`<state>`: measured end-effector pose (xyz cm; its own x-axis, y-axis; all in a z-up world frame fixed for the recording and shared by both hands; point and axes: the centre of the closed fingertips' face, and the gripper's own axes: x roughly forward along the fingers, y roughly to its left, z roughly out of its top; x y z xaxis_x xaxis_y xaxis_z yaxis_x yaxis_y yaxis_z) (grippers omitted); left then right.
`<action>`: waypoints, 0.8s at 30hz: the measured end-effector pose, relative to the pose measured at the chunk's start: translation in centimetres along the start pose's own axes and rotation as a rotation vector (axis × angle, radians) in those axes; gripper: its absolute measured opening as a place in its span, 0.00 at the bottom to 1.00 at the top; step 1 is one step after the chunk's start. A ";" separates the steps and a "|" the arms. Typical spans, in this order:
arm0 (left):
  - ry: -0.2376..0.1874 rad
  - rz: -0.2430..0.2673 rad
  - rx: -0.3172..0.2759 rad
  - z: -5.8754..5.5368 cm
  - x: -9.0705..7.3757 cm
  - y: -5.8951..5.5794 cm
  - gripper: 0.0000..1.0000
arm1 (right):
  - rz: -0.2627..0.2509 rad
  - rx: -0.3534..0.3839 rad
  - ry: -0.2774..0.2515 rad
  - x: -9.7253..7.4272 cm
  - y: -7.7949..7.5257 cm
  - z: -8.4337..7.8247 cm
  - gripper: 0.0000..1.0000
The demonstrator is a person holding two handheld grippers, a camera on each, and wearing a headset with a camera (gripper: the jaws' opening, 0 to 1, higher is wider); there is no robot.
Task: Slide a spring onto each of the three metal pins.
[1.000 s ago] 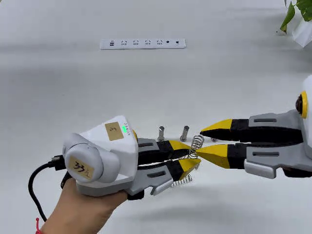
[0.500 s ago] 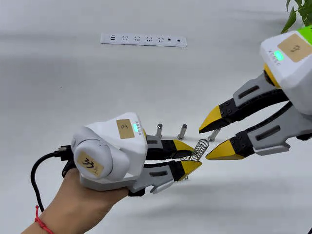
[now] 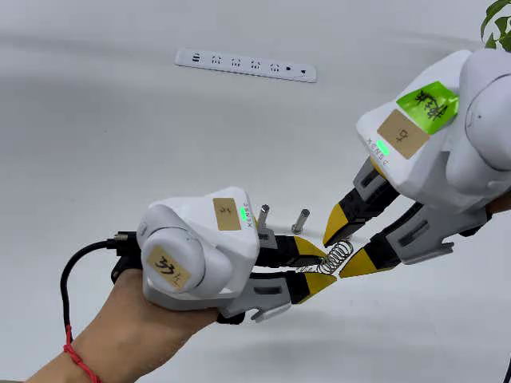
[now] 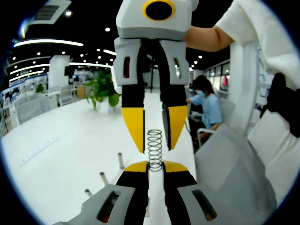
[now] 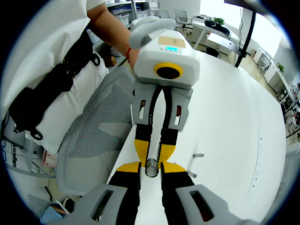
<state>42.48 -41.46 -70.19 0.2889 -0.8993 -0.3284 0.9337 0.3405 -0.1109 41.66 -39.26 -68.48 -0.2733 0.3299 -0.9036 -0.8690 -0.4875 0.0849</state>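
My left gripper point(image 3: 322, 267) is shut on one end of a small coil spring point(image 3: 340, 253), which sticks out past its yellow tips. In the left gripper view the spring point(image 4: 154, 149) stands up from my own jaws point(image 4: 156, 167). My right gripper point(image 3: 338, 255) comes down from the upper right, open, with its yellow fingers on either side of the spring's free end. The right gripper view shows the spring point(image 5: 151, 167) end-on between my jaws point(image 5: 151, 166). Two metal pins point(image 3: 263, 215) point(image 3: 301, 219) stand on the white table behind the grippers. Three pins point(image 4: 120, 160) show in the left gripper view.
A white power strip point(image 3: 246, 65) lies at the far side of the table point(image 3: 120, 144). Plant leaves point(image 3: 499, 20) hang in at the top right corner. A person's hand point(image 3: 120, 335) with a black cable point(image 3: 76, 271) holds the left gripper. A grey mesh chair point(image 5: 93, 140) stands beside the table.
The right gripper has risen and tilted, now reaching down from the upper right with its jaws astride the spring. The left gripper has kept its hold on the spring and shifted slightly.
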 end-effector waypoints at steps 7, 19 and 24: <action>-0.011 -0.004 -0.002 0.1 0.0 -0.1 0.10 | 0.020 -0.018 0.034 0.3 0.1 -0.2 0.15; -0.025 -0.004 -0.008 0.1 -0.2 0.0 0.10 | 0.034 -0.032 0.058 0.3 0.5 0.4 0.12; -0.031 0.001 -0.011 0.1 -0.3 0.0 0.10 | 0.035 -0.027 0.061 0.3 0.5 0.5 0.12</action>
<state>42.42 -41.19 -70.03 0.2960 -0.9071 -0.2992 0.9311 0.3439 -0.1215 40.96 -38.99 -68.55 -0.2772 0.2631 -0.9241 -0.8476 -0.5198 0.1062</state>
